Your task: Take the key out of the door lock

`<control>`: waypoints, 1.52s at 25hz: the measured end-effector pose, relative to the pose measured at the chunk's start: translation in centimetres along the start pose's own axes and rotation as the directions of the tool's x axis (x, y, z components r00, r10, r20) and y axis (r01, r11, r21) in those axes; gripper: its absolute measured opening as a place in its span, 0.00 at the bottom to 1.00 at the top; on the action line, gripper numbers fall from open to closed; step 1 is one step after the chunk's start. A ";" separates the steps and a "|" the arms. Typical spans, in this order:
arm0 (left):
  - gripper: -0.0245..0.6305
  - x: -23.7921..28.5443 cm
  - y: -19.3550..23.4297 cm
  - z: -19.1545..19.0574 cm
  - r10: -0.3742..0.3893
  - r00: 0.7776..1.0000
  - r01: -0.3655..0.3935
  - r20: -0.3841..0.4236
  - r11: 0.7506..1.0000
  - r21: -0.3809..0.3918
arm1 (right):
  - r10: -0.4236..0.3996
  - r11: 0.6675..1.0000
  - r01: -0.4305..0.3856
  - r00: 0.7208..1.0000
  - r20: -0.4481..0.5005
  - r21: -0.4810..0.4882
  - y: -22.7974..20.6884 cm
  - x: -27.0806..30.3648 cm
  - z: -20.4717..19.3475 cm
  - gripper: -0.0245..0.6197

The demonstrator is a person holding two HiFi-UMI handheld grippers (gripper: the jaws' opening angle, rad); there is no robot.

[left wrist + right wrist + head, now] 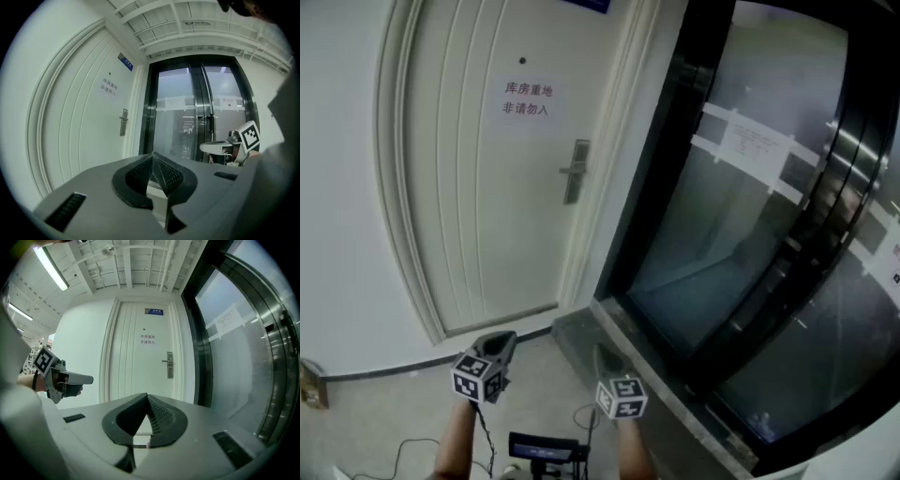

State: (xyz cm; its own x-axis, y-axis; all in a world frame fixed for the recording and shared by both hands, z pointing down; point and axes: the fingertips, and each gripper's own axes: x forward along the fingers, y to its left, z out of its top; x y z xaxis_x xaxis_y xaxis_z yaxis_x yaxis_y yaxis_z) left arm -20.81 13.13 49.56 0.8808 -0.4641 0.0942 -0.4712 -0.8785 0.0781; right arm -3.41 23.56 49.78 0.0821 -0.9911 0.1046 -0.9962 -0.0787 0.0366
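At the bottom of the head view there are two grippers, both held low over the pale grey floor (384, 422) and pointing up at the wall ahead. The left gripper (502, 341) is dark grey, the right gripper (606, 364) is lighter, and each carries one cube with black-and-white square markers. In their own views both sets of jaws are pressed together at the tips with nothing between them, so neither one is holding anything.

Straight ahead is one white panelled door (478, 206), closed in its moulded frame. Near its right edge, about mid-height, sits one brushed-metal lock plate (576, 171) with a single lever handle sticking out to the left. The key would be somewhere on that plate, but honestly it's too small to make out in any of the three views. The plate is well apart from both grippers.

The door also has one white paper notice (528, 98) with two lines of red characters, one tiny dark dot above it, and one blue sign plate (154, 311) over the frame.

To the right of the door is a black-framed glass entrance (722, 216), with two white sheets stuck on the glass that I can count in the left gripper view. A dark stone threshold (581, 328) runs along its foot.

Down between the person's two forearms is one small black device with a lit screen (546, 447), with thin black cables trailing across the floor beside it.
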 end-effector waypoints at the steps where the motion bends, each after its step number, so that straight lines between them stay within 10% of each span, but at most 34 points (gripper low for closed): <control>1: 0.05 0.2 0.0 0.0 0.001 1.000 -0.001 0.000 1.000 0.001 | -0.001 1.000 0.001 1.000 -0.004 0.003 -0.3 0.1 -0.1 0.05; 38: 0.05 9.0 -3.1 -0.1 0.054 0.998 -0.054 -0.007 0.998 0.045 | 0.041 0.999 -0.041 0.999 0.014 0.012 -8.8 3.3 -1.3 0.06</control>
State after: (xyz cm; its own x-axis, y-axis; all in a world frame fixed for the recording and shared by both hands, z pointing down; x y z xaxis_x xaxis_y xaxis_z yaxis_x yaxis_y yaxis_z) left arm -11.44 11.64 50.28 0.8535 -0.5103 0.1055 -0.5155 -0.8564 0.0282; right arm 5.68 21.13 51.12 0.0408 -0.9949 0.0924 -0.9990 -0.0391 0.0202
